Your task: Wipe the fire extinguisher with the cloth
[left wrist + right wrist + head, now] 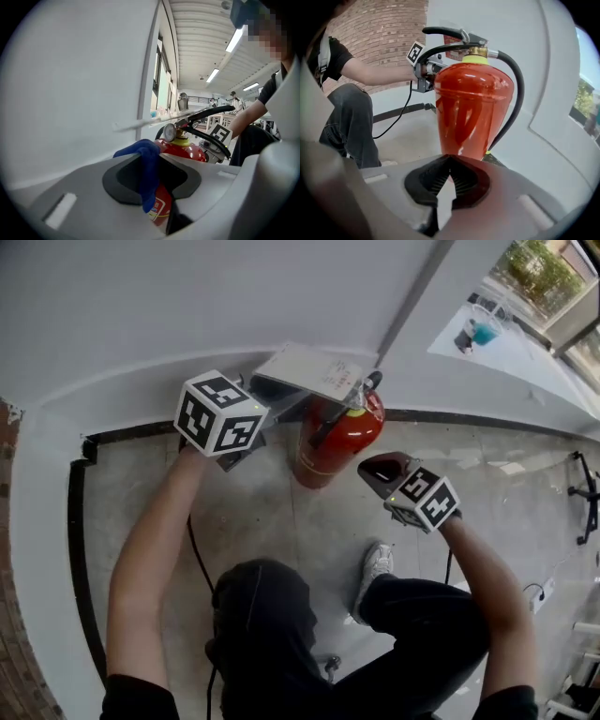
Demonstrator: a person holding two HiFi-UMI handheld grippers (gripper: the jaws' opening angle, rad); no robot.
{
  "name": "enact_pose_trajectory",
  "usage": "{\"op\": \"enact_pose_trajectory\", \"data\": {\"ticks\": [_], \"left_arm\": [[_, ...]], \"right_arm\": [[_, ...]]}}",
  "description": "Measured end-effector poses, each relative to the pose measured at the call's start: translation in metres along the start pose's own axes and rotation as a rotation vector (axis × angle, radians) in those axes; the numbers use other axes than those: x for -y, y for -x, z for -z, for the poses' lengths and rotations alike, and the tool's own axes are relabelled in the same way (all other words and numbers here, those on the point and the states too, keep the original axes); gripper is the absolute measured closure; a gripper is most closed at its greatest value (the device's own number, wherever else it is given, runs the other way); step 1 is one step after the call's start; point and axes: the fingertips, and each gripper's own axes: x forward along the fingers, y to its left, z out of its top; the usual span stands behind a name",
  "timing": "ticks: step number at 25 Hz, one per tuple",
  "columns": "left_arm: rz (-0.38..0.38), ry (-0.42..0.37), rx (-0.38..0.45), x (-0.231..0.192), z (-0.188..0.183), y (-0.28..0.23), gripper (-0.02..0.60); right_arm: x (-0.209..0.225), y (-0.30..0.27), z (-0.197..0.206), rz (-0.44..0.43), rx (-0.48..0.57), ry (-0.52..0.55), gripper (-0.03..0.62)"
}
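Head view: one red extinguisher [330,442] stands between your two tongs, with the left tongs [281,404] by its top and the right tongs [378,468] just beside its body.

Left gripper view: your left tongs [152,161] pinch one blue cloth [146,171]. The extinguisher [183,149] is just beyond, its label [158,209] too blurred to read.

Right gripper view: your right tongs [449,161] are closed and empty, and the extinguisher [473,108] stands right ahead.

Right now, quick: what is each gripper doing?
Left gripper: jaws closed on the blue cloth.
Right gripper: jaws closed, nothing between them.

Black sleeves [141,697], dark trousers [422,615], white shoe [377,563]
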Motion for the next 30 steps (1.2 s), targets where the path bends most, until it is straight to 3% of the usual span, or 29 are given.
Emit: {"op": "enact_pose_trajectory", "data": {"ticks": [3,6,15,23,30], "left_arm": [[-0.045,-0.027,-0.015,0.014,-0.002,0.011,0.486],[-0.094,-0.006,-0.013,0.027,0.007,0.019,0.488],[-0.125,0.022,-0.098,0.068,0.041,0.024,0.486],[-0.093,0.029,-0.164,0.101,0.083,0.003,0.485],[-0.082,0.063,-0.244,0.113,0.147,-0.029,0.485]], "right_arm": [[-0.011,-0.001,-0.005,-0.022,0.025,0.022,0.591],[-0.017,0.008,-0.005,-0.04,0.043,0.036,0.591],[-0.016,0.025,-0.021,-0.045,0.129,0.035,0.591],[-0.031,0.026,-0.009,-0.084,0.122,0.049,0.591],[-0.028,0.026,0.021,-0.088,0.09,0.016,0.591]]}}
